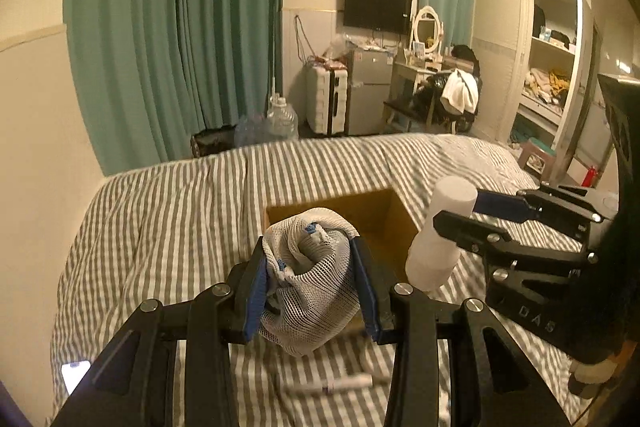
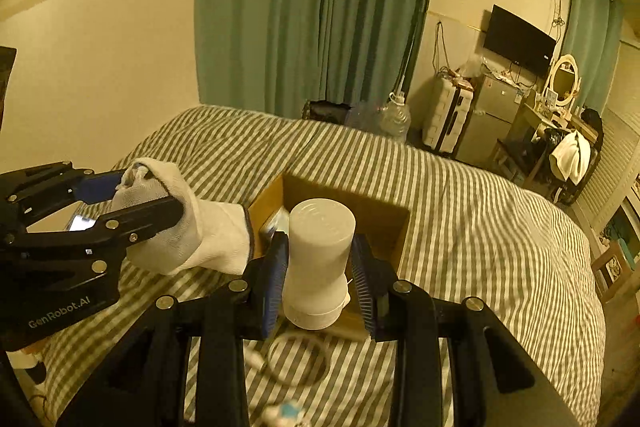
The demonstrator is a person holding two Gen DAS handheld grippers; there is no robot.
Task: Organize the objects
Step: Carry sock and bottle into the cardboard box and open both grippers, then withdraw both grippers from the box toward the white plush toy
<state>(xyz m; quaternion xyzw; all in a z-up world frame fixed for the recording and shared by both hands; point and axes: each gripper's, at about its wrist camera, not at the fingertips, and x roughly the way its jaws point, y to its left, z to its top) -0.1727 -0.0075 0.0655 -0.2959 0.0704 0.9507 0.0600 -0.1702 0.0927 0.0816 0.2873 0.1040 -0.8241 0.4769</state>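
My left gripper (image 1: 310, 275) is shut on a white mesh sock (image 1: 312, 279), held above the striped bed just in front of an open cardboard box (image 1: 380, 211). The sock also shows in the right wrist view (image 2: 192, 231), hanging from the left gripper (image 2: 144, 195). My right gripper (image 2: 320, 275) is shut on a white plastic bottle (image 2: 318, 259), held over the near edge of the box (image 2: 384, 215). In the left wrist view the bottle (image 1: 440, 235) and right gripper (image 1: 460, 207) are to the right of the box.
A striped bedspread (image 1: 180, 219) covers the bed. A small tube (image 1: 348, 383) and a phone (image 1: 74, 373) lie on it near me. A white cable (image 2: 296, 359) lies below the right gripper. Curtains, a suitcase, a fridge and a wardrobe stand beyond the bed.
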